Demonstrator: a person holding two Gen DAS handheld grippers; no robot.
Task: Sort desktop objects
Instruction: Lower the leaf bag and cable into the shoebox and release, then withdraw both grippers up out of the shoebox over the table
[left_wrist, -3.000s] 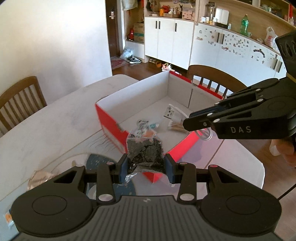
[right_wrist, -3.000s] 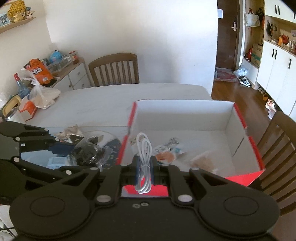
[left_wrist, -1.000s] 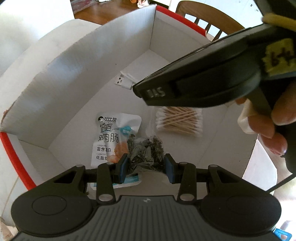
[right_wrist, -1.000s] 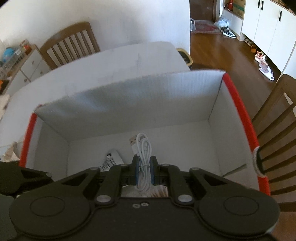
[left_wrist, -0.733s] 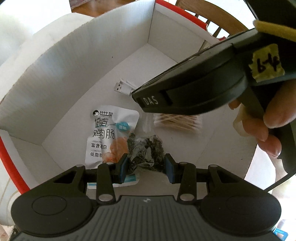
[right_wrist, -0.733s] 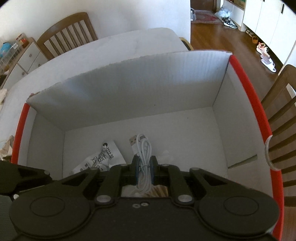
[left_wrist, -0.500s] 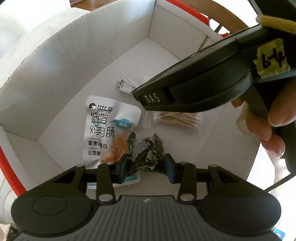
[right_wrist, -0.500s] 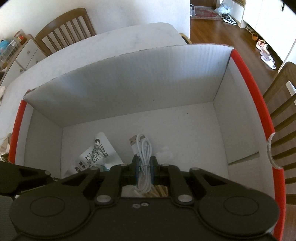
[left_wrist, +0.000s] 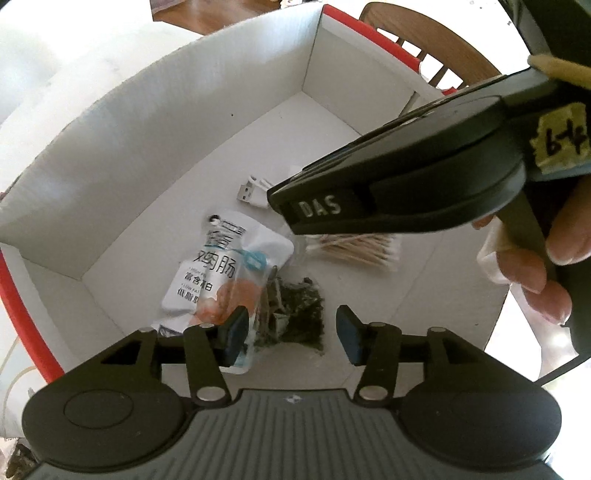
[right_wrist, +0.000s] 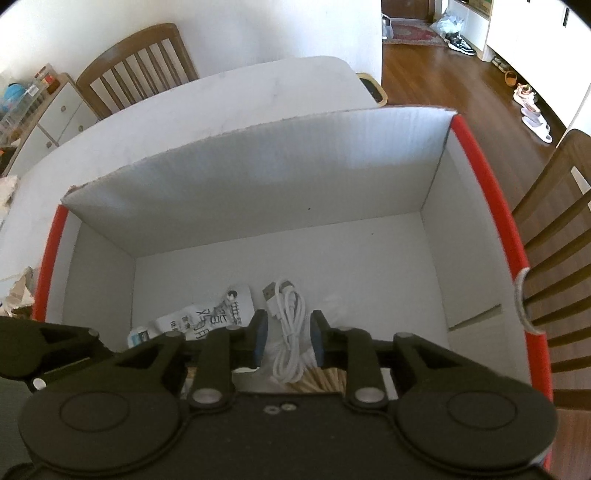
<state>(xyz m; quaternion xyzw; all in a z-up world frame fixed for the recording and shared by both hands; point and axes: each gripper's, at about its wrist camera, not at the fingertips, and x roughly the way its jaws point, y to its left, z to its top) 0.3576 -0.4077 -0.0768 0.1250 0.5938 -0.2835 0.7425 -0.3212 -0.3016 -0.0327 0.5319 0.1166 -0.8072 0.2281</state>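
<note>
Left gripper (left_wrist: 290, 334) released — dark packet (left_wrist: 301, 314) lies in box (left_wrist: 110, 147); right gripper (right_wrist: 288, 338) released — white cable (right_wrist: 290, 332) loose between its fingers.

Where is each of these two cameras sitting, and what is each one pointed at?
Left wrist view: sits on the left hand-held gripper, looking down into the red-edged box at a snack packet; the person's fingers show.
Right wrist view: sits on the right hand-held gripper, looking into the box over a white cable; no hand shows.
Shared: box, packet, cable, cotton swabs.
</note>
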